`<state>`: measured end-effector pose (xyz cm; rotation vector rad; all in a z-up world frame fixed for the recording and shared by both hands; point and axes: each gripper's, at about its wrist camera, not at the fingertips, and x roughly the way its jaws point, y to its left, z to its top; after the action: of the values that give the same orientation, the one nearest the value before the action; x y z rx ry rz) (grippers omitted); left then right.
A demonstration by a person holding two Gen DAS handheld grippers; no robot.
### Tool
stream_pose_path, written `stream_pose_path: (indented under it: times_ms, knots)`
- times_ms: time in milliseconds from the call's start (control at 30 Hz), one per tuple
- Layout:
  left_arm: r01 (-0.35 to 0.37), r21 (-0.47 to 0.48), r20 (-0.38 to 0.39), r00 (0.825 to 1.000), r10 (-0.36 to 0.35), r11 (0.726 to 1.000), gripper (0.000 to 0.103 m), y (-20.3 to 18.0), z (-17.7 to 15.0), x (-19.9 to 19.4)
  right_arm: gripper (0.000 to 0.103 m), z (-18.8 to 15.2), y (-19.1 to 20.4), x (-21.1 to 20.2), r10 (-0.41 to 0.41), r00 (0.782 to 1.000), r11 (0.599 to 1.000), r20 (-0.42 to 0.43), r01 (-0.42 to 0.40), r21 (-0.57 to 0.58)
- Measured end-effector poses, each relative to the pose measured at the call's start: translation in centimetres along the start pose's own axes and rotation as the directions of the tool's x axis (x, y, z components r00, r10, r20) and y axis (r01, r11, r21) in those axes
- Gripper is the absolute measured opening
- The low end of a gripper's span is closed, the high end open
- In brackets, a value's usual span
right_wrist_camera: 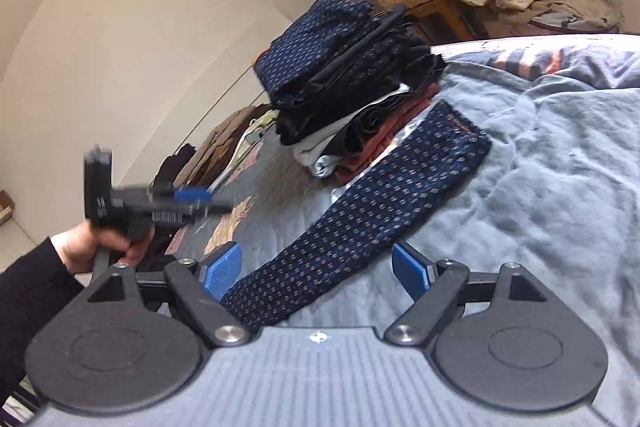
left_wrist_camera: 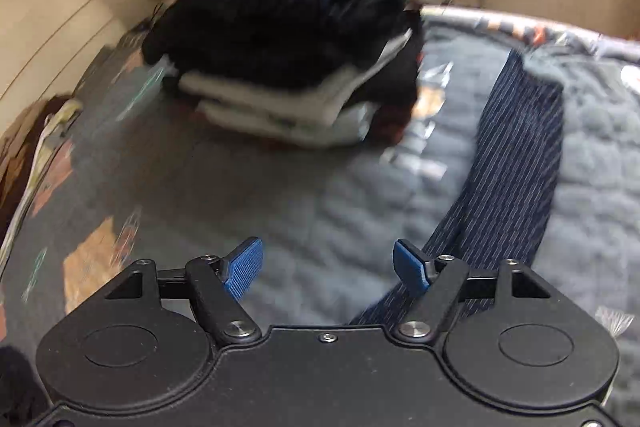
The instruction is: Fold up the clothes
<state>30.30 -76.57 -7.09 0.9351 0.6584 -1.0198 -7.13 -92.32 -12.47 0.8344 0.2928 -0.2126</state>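
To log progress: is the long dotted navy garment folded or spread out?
Spread out. The navy garment lies flat as one long strip on the quilt, beside the pile.

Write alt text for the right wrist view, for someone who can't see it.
The open right gripper hovers over a long navy dotted sock lying flat on a blue quilt. Behind the sock stands a stack of folded clothes; at left, a hand holds the blurred left gripper.

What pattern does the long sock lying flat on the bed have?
Navy with small pale dots, on the long sock; clearest in the right wrist view.
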Motion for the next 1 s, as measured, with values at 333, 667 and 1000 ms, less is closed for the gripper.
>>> stream_pose_path:
  times_ms: [333,667,1000]
  knots:
    - [0.034,-0.052,-0.176,0.984,-0.042,0.998,0.082,3.5,-8.1,6.7,0.082,-2.0,3.7,3.1,0.011,0.998,0.997,-0.058,-0.016,-0.075]
    - [0.020,-0.086,-0.043,0.999,-0.023,0.996,0.006,4.6,-6.6,5.9,0.082,-2.7,3.8,4.0,-0.025,0.996,0.995,-0.090,0.016,-0.102]
    - [0.061,-0.080,-0.064,0.996,-0.066,0.995,0.027,3.9,-5.3,5.7,0.082,-2.7,3.7,4.1,-0.014,0.995,0.995,-0.094,0.005,-0.095]
